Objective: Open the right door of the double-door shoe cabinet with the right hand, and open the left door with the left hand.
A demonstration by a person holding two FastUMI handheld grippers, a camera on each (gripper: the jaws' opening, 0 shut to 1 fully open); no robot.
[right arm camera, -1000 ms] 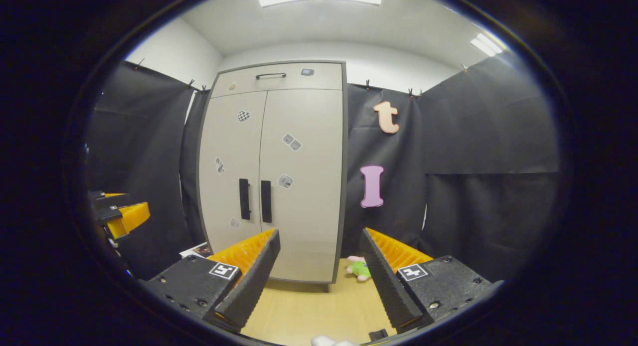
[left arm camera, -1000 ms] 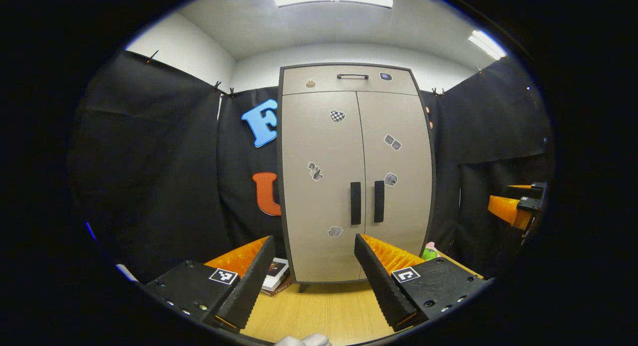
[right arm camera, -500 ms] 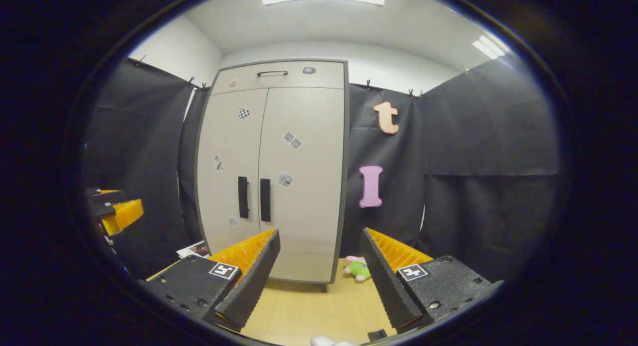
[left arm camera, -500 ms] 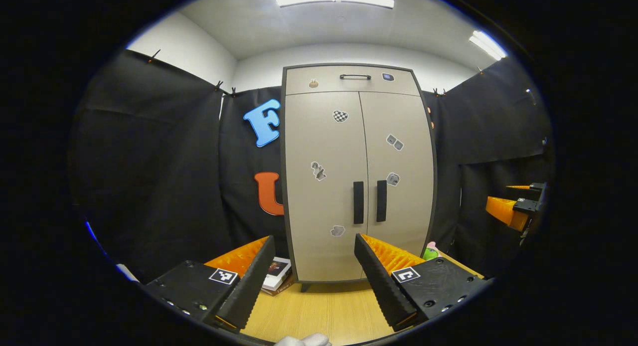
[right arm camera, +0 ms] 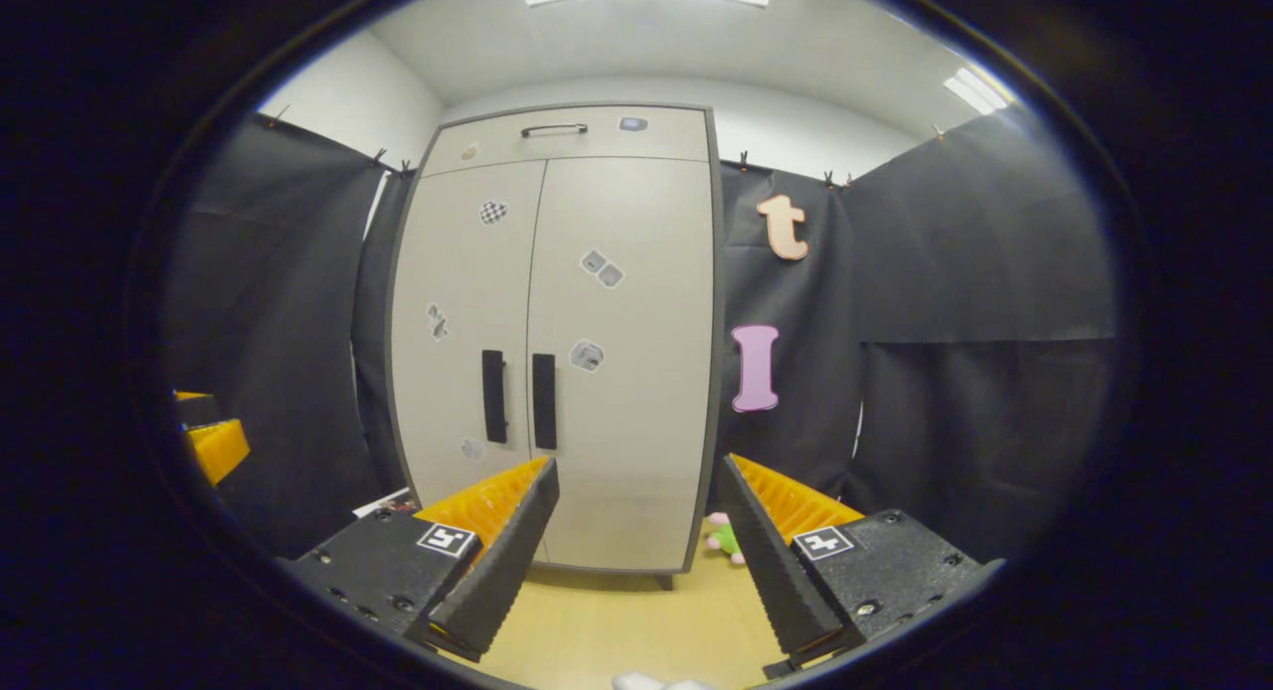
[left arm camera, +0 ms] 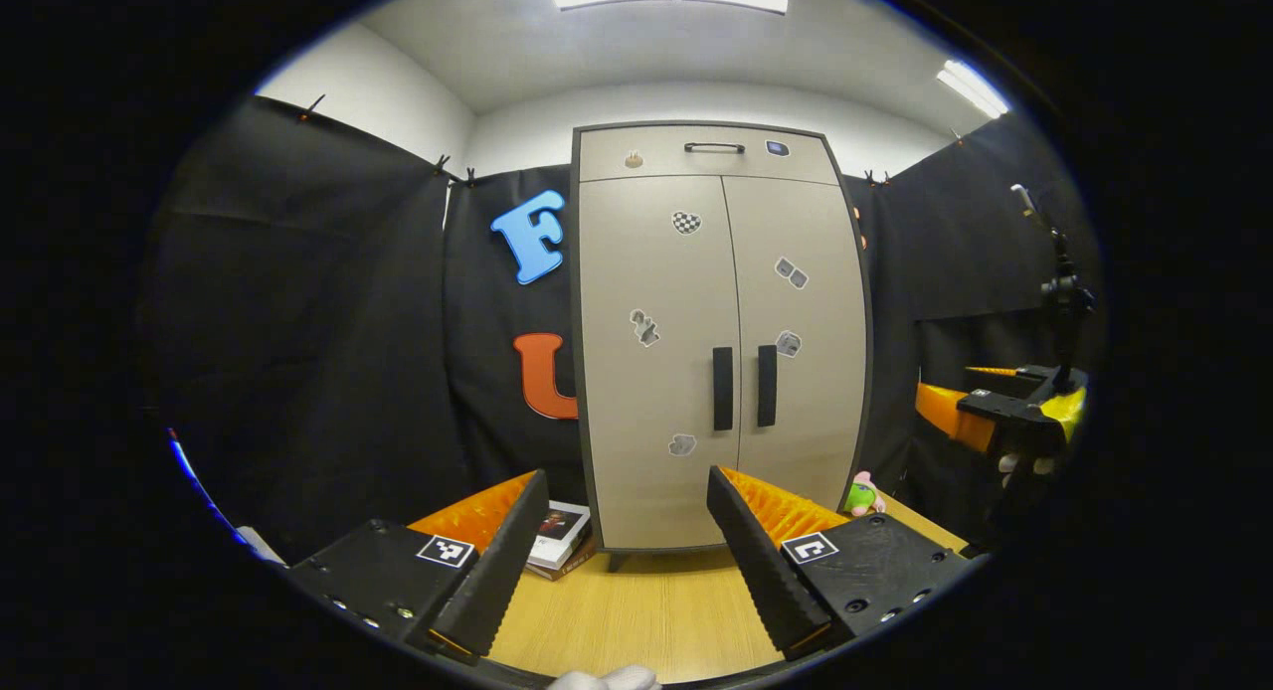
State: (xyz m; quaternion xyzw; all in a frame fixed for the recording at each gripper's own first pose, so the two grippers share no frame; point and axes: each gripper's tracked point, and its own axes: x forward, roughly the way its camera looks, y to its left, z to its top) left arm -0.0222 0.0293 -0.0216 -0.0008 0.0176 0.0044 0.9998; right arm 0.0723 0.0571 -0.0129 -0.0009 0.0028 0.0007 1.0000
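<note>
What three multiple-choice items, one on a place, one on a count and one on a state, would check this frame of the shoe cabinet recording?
1. Where do the books lie?
A. on the floor by the cabinet's left foot
B. on top of the cabinet
C. between the right gripper's fingers

2. How many upright door handles does the shoe cabinet carry at its middle seam?
A. one
B. two
C. four

3. What state are the two doors in?
A. both shut
B. right door swung open
C. left door swung open

Answers:
1 A, the books rest on the wooden floor at the cabinet's lower left corner.
2 B, the left door handle and right door handle stand side by side.
3 A, both doors lie flush, and the left gripper and right gripper are open, short of them.
</note>
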